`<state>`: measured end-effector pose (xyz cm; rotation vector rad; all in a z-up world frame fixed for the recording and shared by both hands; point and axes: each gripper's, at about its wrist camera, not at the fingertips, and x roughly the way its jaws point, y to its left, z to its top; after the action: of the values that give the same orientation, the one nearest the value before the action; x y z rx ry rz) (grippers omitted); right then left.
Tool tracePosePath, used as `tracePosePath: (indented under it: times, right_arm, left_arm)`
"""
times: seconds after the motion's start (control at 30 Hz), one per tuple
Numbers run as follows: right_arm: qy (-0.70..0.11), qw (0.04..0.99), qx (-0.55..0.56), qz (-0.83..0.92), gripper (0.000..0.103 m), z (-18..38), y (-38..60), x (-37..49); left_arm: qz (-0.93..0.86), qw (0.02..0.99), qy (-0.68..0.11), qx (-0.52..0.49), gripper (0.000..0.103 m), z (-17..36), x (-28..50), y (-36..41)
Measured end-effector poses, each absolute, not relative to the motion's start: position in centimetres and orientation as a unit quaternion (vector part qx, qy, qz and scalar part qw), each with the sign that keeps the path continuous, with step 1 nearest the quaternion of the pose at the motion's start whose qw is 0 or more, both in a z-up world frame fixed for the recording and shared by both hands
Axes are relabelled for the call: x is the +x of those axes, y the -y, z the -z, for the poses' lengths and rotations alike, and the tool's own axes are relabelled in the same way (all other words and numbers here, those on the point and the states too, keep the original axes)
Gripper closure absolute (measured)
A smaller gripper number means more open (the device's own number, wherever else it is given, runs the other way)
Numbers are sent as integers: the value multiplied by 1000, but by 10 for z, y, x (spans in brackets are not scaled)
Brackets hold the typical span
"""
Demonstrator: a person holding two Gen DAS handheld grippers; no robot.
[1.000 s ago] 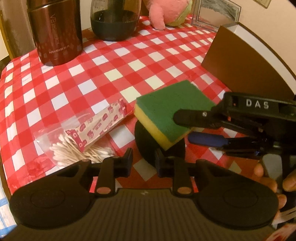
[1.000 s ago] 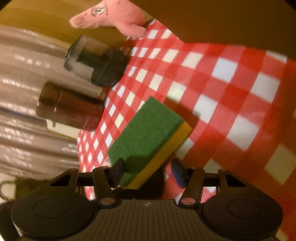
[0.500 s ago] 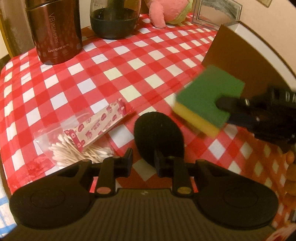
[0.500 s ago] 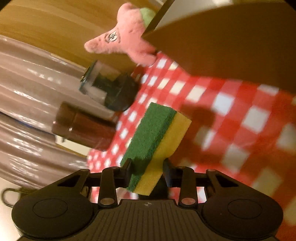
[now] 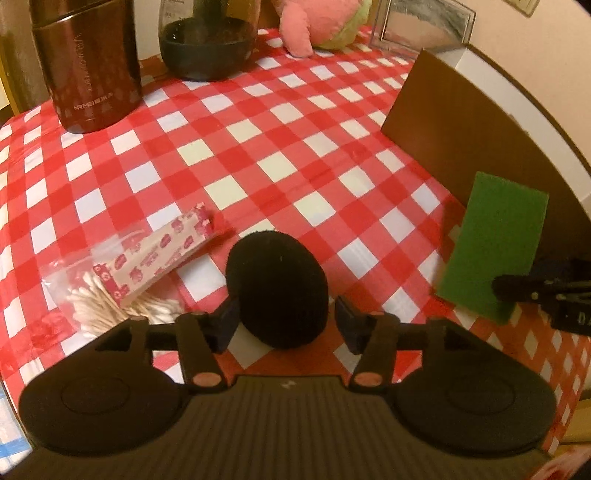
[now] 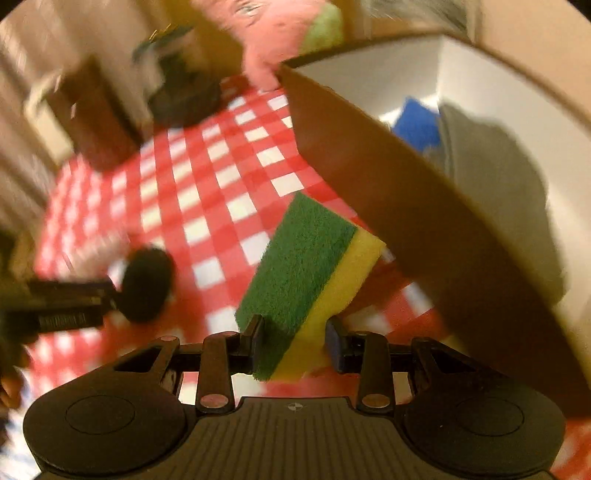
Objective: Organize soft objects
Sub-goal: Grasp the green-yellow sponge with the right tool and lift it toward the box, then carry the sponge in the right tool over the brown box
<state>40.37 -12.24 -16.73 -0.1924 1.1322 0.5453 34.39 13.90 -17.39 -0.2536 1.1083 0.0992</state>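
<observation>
Your right gripper [image 6: 294, 341] pinching the green-and-yellow sponge [image 6: 306, 273] mid-frame; your left gripper [image 5: 282, 325] opening around the black puff [image 5: 277, 288], lower centre

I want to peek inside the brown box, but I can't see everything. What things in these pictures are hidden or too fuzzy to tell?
- Box contents, right wrist view: its near wall hides most; only a blue thing and a grey thing show, unidentifiable.
- Pink plush toy, left wrist view: cut by the top edge; blurred in the other view.
- Sponge, left wrist view: the right gripper covers its corner.
- Cotton swabs: partly under a patterned packet.
</observation>
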Motion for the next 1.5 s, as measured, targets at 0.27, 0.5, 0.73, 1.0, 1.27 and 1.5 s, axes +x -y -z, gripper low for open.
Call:
tracePosePath:
  times: [0.27, 0.5, 0.73, 1.0, 1.27, 1.5]
  right_arm:
    - [-490, 808, -134, -297, 67, 171, 99, 402]
    - [-481, 822, -98, -289, 67, 180, 89, 412]
    - [-482, 821, -99, -290, 67, 189, 86, 415]
    - [-480, 824, -101, -285, 67, 189, 80, 420]
    - [-477, 826, -98, -285, 70, 190, 79, 421]
    - [-465, 831, -91, -290, 71, 180, 87, 408]
  left_arm:
    - [-67, 841, -531, -82, 40, 182, 357, -128]
    - [-83, 838, -536, -63, 36, 193, 366, -124]
    - [-87, 839, -534, -53, 37, 195, 371, -123]
    - [-83, 839, -535, -50, 40, 193, 372, -124]
    - [-80, 838, -537, -49, 41, 190, 367, -125]
    - [-71, 844, -530, -48, 41, 178, 354, -123]
